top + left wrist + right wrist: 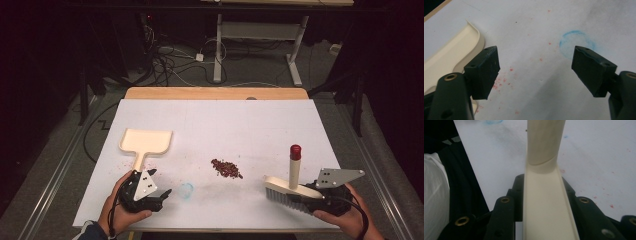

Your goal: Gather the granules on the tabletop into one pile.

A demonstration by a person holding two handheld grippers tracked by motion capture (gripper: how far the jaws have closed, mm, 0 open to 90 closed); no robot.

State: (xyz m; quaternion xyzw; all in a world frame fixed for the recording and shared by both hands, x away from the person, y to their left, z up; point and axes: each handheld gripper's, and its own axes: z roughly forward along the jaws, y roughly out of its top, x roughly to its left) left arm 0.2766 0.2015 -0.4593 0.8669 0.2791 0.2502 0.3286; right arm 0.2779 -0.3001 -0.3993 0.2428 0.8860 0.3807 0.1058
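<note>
A white sheet covers the table (215,125), with a wooden edge showing at the top. At lower right of the high view, the brush (287,189) lies with its long cream head running left to right, bristles toward the near edge; its handle stands upright, ending in a red cap. The right gripper (320,199) is clamped on the head's right end. The smooth cream dustpan (146,141) sits centre-left, handle pointing to the bottom edge. The left gripper (157,192) rests beside it, jaws wide and empty. Red crumbs (226,168) lie mid-frame, their grains too small to make out.
</note>
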